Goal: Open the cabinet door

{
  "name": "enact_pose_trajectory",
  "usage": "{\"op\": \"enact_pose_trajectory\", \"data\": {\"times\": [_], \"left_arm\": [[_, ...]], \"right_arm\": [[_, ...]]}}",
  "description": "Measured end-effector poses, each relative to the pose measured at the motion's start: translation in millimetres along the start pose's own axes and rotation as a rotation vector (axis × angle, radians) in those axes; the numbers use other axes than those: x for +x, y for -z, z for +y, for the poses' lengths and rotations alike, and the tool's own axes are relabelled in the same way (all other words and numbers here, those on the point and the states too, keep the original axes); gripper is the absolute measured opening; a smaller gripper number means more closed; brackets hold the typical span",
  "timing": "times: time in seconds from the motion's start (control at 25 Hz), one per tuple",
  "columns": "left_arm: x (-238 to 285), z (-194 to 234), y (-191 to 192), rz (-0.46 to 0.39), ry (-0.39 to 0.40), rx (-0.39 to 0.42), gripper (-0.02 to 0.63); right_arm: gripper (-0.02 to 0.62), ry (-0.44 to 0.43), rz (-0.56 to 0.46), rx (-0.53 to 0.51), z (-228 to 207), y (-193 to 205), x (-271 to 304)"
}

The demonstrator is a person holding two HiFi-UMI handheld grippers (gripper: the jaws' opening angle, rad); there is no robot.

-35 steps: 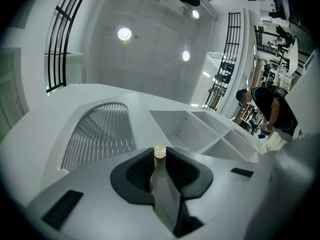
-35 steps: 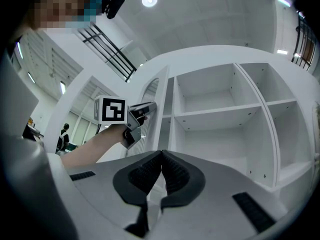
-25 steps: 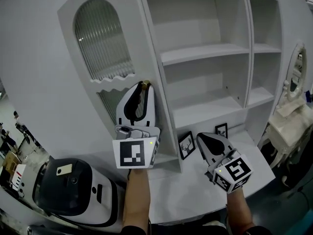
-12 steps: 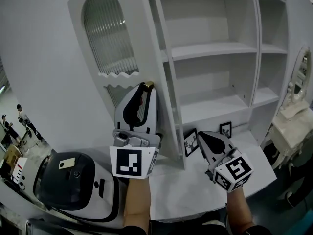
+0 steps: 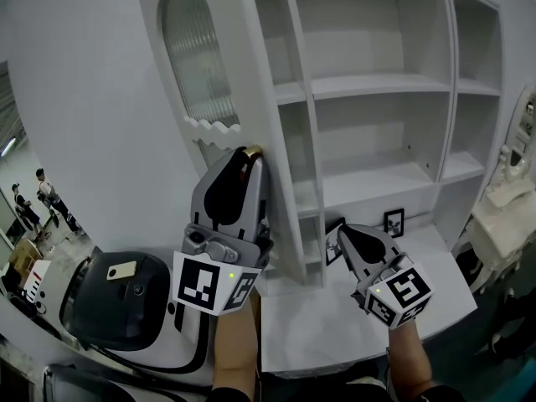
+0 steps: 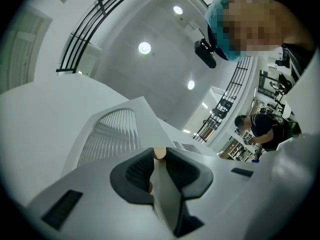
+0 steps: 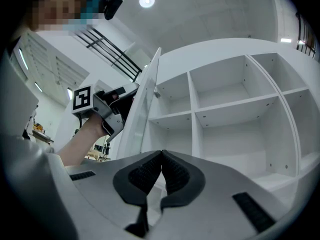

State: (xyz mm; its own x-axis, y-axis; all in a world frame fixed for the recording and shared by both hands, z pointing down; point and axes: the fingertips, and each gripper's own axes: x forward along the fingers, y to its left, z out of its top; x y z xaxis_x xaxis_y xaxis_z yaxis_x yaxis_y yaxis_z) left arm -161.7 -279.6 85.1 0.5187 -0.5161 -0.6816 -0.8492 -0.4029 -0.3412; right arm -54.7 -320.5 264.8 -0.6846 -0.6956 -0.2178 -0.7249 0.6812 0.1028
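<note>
Step in hand: the swing of the door, which I judge close to done. The left gripper (image 5: 249, 154), centre-left of the head view, is clenched on the free edge of the cabinet door (image 5: 197, 74), with the brass knob (image 5: 252, 151) right at its tips. Its own view shows the door's edge running between the pads. The door, with its arched ribbed pane, stands in the upper left of the frame, well clear of the cabinet (image 5: 381, 85), whose bare shelves fill the upper right. The right gripper (image 5: 344, 234), lower right of centre, has its jaws together on nothing and hangs above the white table (image 5: 335, 342).

Next move, as I judge it: if more opening is wanted, carry the edge along its arc, then release the pads and draw back without dragging the door.

Writing: none legible. Each gripper's cube bears only a black-and-white square marker. Two small framed pictures (image 5: 394, 222) at the cabinet's foot and a tag on the dark appliance (image 5: 117, 300) at lower left are too small to read.
</note>
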Motion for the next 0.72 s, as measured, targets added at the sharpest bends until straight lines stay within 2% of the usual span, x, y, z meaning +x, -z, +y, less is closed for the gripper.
{"op": "enact_pose_trajectory", "data": {"times": [0.72], "left_arm": [[-55,24,-43,0.027,-0.067,0.092,0.098]], "right_arm": [[0.017,-0.121,-0.017,0.008,66,-2,23]]}}
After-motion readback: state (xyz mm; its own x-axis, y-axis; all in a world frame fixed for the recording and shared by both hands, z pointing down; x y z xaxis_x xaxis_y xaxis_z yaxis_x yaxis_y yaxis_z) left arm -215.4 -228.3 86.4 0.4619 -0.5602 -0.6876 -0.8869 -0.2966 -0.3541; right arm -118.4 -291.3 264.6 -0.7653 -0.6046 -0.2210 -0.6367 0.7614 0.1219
